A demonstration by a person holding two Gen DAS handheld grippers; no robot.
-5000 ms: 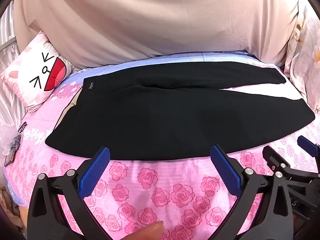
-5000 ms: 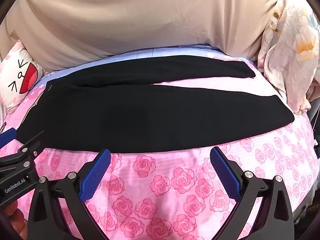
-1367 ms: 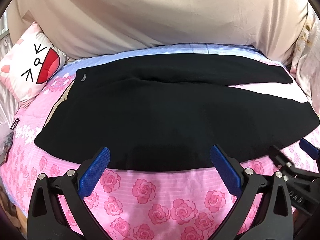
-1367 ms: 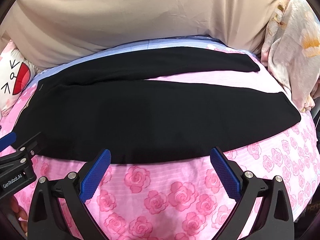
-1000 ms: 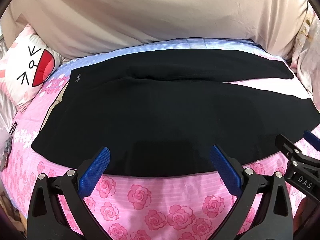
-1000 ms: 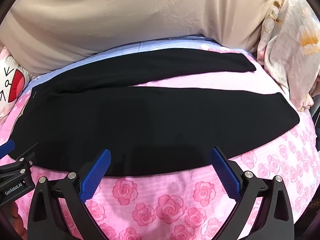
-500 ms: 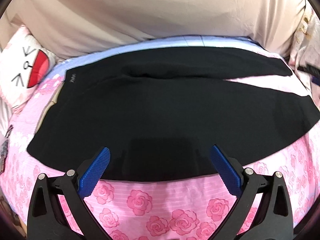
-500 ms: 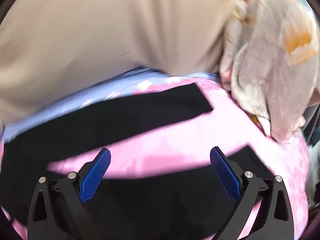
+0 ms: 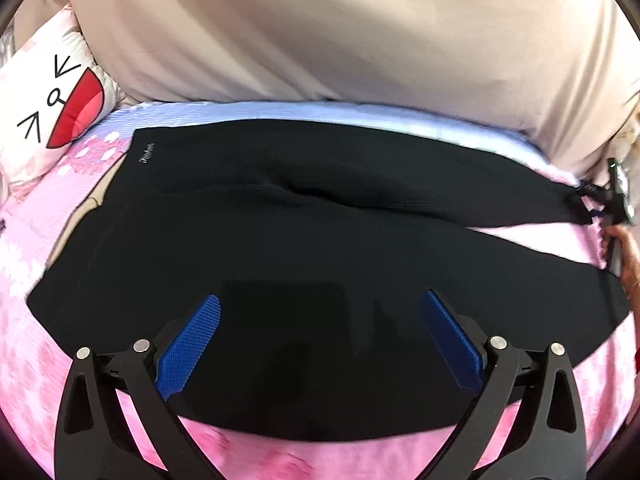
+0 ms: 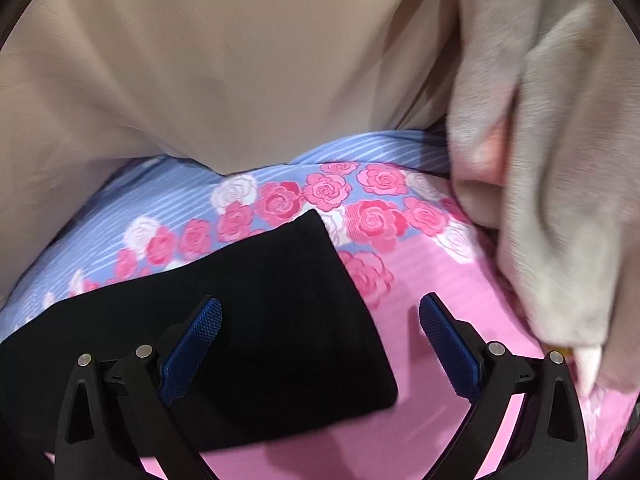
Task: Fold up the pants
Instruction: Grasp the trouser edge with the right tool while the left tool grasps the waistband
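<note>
Both claws stand wide apart with nothing between their blue ribbed pads. Left gripper [image 9: 320, 334] hovers over the near leg of the black knit pants [image 9: 280, 248], which lie flat and lengthwise across the pink rose-printed bedsheet [image 9: 36, 216], waistband to the left, 2 legs running right.

At far left in the left wrist view sits a white cushion with a red cartoon mouth and black line eyes [image 9: 48, 108]. Just right of it, on the far corner of the waistband, is a small pale script logo [image 9: 146, 152]; it is too small and blurred to read. A beige draped cloth [image 9: 340, 40] fills the background behind the bed. At the right edge, the other tool shows as a dark blurred shape at the hem of the far leg, with part of a hand [image 9: 628, 256] below it.

Only the right wrist view shows that hem close up: right gripper [image 10: 320, 336] hangs over the squared black leg end, its left pad above the fabric and its right pad above bare pink sheet. Past the hem the sheet turns blue-striped with pink and white roses. A grey-beige fleecy blanket [image 10: 560, 200], blurred, crowds the right side.
</note>
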